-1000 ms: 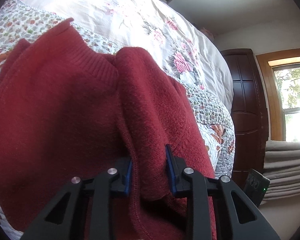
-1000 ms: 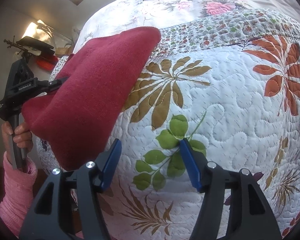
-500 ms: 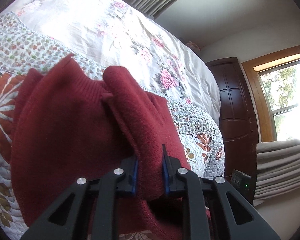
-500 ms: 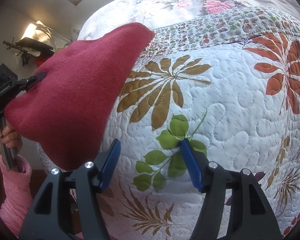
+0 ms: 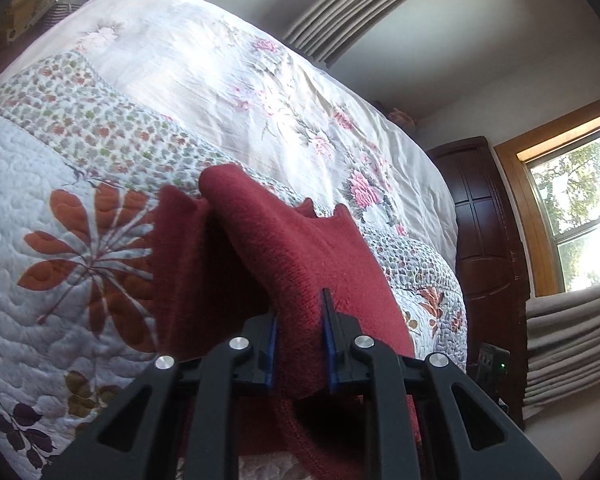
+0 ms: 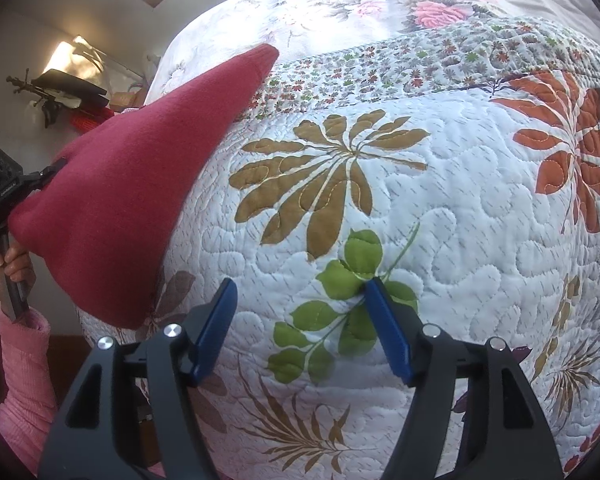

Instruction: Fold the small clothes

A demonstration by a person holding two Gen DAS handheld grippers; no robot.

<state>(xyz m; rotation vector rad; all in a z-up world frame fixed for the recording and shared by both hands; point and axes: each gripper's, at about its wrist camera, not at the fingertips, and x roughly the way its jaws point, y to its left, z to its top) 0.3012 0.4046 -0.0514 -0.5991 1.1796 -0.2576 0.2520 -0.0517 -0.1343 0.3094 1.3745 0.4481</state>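
Left claw (image 5: 299,334) is clamped on a thick fold of the red knit garment (image 5: 300,256), lower centre of the left wrist view; right claw (image 6: 303,322) stands wide apart with nothing in it, low over the quilt (image 6: 480,220). In the right wrist view the garment (image 6: 132,200) fills the left of frame, part lifted, its far end trailing on the bed.

Judgement: the step is carrying the gripped edge over to lay a fold. Keep the pinch firm, since heavy knit can sag and slip. Travel low so the trailing part stays flat, and let the right claw pin or take the free corner before the left lets go.

Around: pale floral bedspread (image 5: 228,64) in the upper frame, dark wooden door (image 5: 484,216) and window (image 5: 580,216) at right, stacked grey fabric (image 5: 568,332) lower right. Quilt ahead of the right claw looks clear. Hand (image 6: 14,260) and pink sleeve (image 6: 20,384) sit at the far left edge, out of the path.
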